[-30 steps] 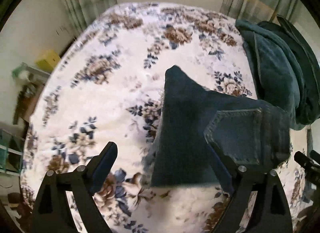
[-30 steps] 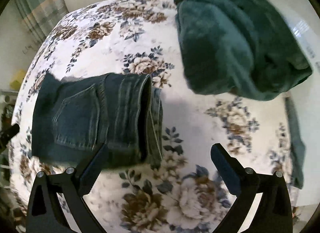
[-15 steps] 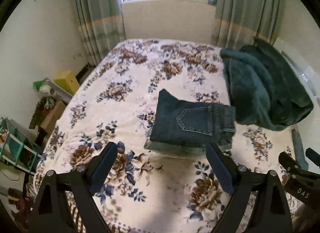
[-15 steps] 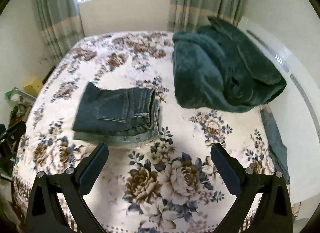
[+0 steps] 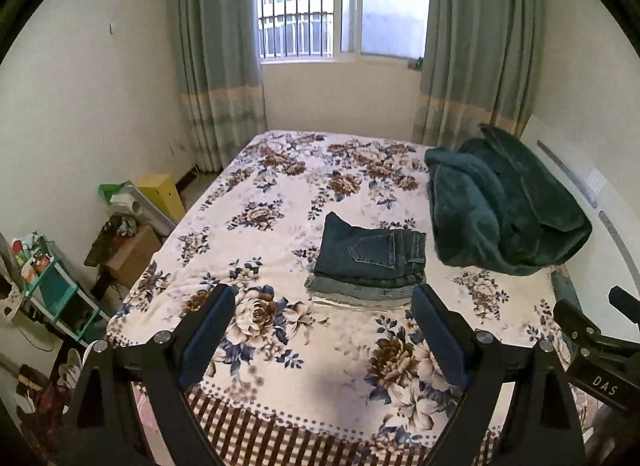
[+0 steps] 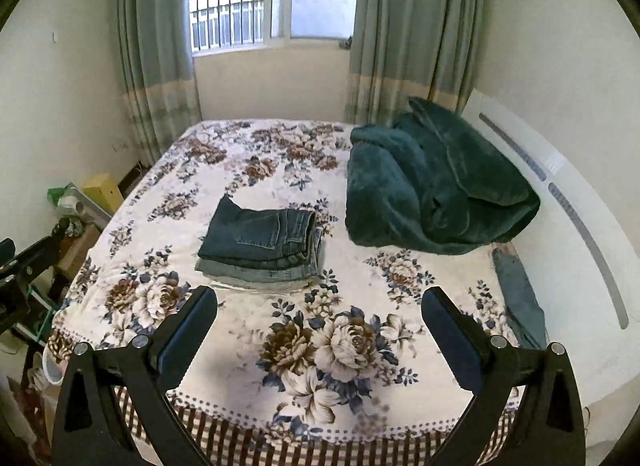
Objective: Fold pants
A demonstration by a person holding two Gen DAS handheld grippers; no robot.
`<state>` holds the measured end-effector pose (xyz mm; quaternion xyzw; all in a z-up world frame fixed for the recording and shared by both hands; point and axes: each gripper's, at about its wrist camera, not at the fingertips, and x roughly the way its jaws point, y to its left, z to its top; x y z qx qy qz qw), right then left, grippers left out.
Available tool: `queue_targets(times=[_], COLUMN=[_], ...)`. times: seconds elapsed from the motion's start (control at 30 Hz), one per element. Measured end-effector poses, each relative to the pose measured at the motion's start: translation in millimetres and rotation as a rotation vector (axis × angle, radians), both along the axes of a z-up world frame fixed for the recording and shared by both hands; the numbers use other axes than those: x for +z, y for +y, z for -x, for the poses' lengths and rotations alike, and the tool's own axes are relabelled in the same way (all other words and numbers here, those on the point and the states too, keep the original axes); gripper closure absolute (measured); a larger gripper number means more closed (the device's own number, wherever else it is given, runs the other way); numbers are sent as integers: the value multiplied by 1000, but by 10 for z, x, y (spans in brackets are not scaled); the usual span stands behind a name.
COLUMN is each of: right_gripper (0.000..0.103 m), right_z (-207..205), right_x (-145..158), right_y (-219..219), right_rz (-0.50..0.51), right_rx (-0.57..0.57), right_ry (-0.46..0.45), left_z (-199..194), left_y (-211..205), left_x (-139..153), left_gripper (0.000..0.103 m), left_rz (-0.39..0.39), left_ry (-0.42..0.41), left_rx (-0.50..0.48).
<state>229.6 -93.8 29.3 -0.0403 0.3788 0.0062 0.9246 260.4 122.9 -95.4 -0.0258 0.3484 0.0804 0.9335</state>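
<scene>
– What's on the bed [image 5: 280, 350]?
– A flowered cover, and folded jeans [image 5: 370, 254] near the middle, topping a small stack of folded clothes.
– Anything else?
– A rumpled green blanket [image 5: 500, 209] on the right side, apart from the jeans.

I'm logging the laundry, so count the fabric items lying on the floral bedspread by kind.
Folded denim pants, stacked: 3
Dark green plush blanket, bunched: 1
Blue-grey cloth at the bed's right edge: 1
Total: 5
</scene>
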Motion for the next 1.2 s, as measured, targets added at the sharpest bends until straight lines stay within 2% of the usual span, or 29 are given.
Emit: queue_targets(times=[0.23,0.47,0.73,0.77,0.83,1.2], right_gripper=[0,0,0,0,0,0], right_z=[728,1077,1251,1247,1283,1259], right_x=[513,721,804,806,836,897], right_y=[27,77,128,131,142,160], right_rz=[-19,-37,-46,-47,-49,-60], right_rx=[-1,-11,-13,-11,-7,12], right_ry=[-54,-77,-79,-77,-74,-73], left_z=[430,683,886,885,899,986], left_y=[-33,8,25,25,30,43], left_x=[272,351,340,328,315,342], left_gripper=[13,13,13,12,1,1], left_rz=[-27,-10,-1,0,-2,-17], left_ry=[-69,-88,-89,-83,-78,-95], left_rx=[-34,-57,-73,-75,-70,-40])
